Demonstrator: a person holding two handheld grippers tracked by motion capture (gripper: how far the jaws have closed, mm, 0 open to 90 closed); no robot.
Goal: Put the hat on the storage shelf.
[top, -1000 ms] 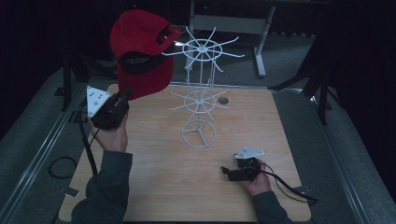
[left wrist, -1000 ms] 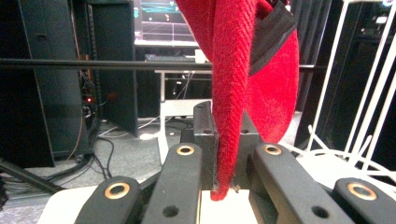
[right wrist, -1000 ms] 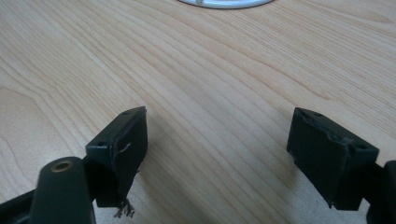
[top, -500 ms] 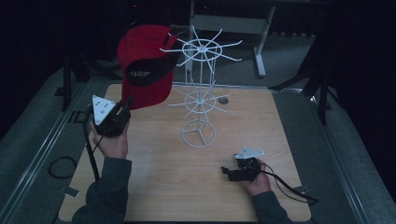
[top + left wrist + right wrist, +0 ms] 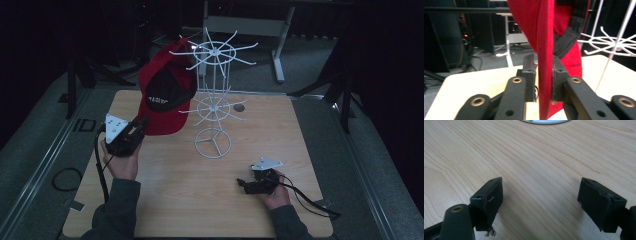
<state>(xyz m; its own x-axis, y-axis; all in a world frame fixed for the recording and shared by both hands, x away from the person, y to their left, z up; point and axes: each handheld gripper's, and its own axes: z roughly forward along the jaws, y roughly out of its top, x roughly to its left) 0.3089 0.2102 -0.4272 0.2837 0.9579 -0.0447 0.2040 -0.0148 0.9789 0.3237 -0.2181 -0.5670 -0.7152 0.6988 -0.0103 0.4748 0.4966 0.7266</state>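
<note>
The red cap (image 5: 165, 100) hangs on the left side of the white wire rack (image 5: 214, 100), caught on a prong of the upper tier, its brim pointing down toward the left half of the surface (image 5: 200, 200). The rack stands near the middle of the far half of the surface, its ring base resting on the wood.

The left hand-held gripper (image 5: 139, 125) sits at the cap's lower edge, near the left edge of the surface. In the left gripper view the cap's brim (image 5: 545, 62) runs upright between the two black jaws of the left hand-held gripper (image 5: 543, 75). The jaws have just been opening: the right pad lies against the fabric, while a thin gap shows between the left pad and the brim, so the clamp on the cap is loosened.

The right hand-held gripper (image 5: 245, 184) rests low over the near right part of the surface, well apart from the rack. In its own view the right hand-held gripper (image 5: 541, 197) has jaws wide apart with bare wood between them.
</note>
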